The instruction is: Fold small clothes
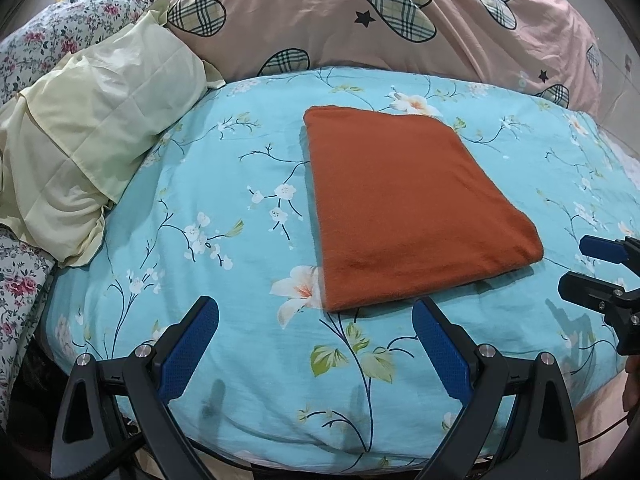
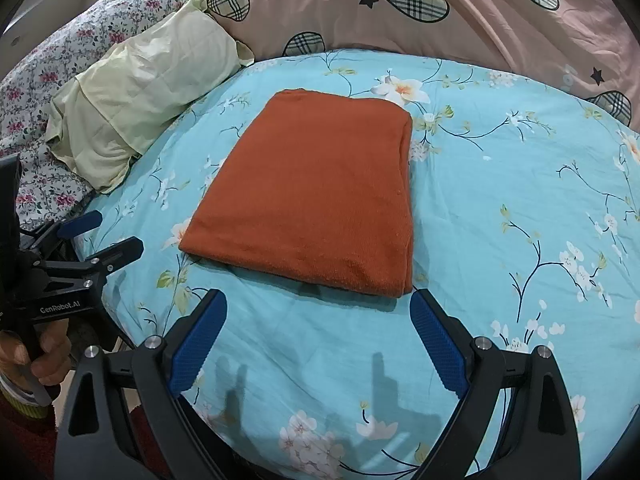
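An orange knit garment [image 1: 412,204] lies folded into a flat rectangle on the blue floral bedsheet [image 1: 224,184]; it also shows in the right wrist view [image 2: 316,196]. My left gripper [image 1: 316,320] is open and empty, hovering just short of the garment's near edge. My right gripper [image 2: 318,312] is open and empty, also just in front of the garment's near edge. The right gripper shows at the right edge of the left wrist view [image 1: 576,268], and the left gripper at the left edge of the right wrist view [image 2: 116,232], both open.
A pale yellow pillow [image 1: 84,148] lies to the left of the garment. A pink duvet with plaid hearts [image 1: 360,20] is piled behind it. A floral quilt [image 1: 40,40] is at far left. The bed's front edge runs below the grippers.
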Available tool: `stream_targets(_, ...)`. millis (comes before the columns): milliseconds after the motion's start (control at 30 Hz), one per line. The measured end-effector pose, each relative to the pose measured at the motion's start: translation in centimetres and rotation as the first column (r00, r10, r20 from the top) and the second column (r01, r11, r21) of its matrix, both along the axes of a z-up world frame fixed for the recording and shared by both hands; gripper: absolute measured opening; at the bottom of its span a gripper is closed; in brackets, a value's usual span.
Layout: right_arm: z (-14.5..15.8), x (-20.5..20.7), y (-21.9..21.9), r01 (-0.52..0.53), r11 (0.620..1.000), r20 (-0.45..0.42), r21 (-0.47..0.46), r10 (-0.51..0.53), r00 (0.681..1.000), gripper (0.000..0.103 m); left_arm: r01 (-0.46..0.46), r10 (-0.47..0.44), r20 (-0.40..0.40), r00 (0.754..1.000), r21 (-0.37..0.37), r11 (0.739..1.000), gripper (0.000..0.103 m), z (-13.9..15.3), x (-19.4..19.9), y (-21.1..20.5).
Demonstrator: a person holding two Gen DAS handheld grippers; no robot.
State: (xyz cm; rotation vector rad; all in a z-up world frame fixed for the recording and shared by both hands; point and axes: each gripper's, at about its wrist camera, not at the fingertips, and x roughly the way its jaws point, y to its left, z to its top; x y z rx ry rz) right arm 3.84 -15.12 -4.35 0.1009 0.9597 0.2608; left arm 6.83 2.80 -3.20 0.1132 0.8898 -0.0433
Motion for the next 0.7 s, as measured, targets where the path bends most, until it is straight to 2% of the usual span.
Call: stream_targets(700,0.54,0.23,0.27,-0.009,1.0,0.007,0.002,0.009,1.0,0.093,0.003,-0.003,0.007,1.0,0.004,1.0,0.098,0.26,0.24,-0.25)
